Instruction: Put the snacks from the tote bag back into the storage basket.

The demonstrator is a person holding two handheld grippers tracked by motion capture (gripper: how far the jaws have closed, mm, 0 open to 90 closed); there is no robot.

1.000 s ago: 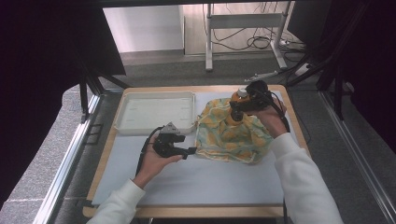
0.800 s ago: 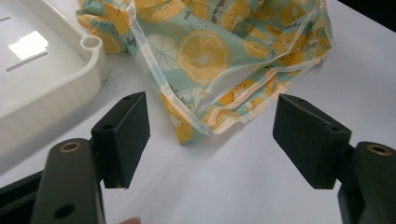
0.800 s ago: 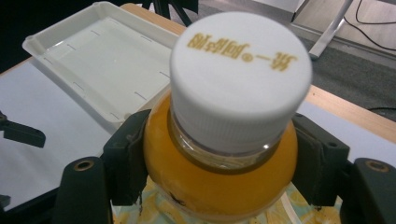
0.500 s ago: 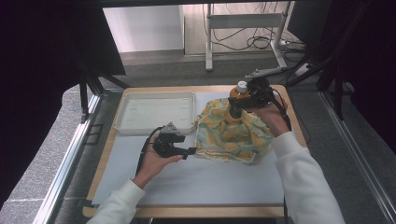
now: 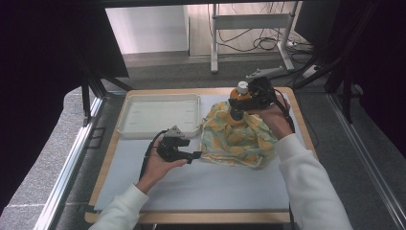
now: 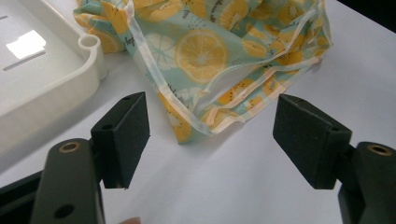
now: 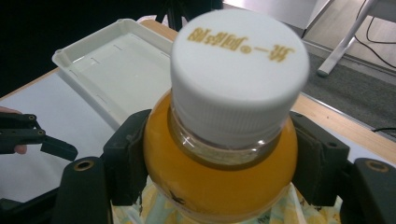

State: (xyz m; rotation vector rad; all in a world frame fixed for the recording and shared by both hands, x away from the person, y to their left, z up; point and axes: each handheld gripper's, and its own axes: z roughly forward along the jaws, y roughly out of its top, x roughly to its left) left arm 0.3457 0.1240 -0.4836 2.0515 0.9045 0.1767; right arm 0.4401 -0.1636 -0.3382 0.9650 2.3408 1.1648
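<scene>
While the high view looks down on the bench (image 5: 230, 187), the right gripper (image 5: 238, 106) clamps a bottle (image 5: 238, 96) above the bag (image 5: 237, 141), beside the tray (image 5: 160, 115). Left gripper view: the left gripper (image 6: 212, 133) has its jaws spread wide, empty, just short of the bag's corner. Right gripper view: both pads squeeze the orange bottle under its white cap (image 7: 239, 70).

Your surface (image 5: 201, 187) sits on grey carpet (image 5: 52, 167); at the top of the frame you have a white wall (image 5: 148, 28), a metal stand (image 5: 253, 21) and cables (image 5: 268, 43).
</scene>
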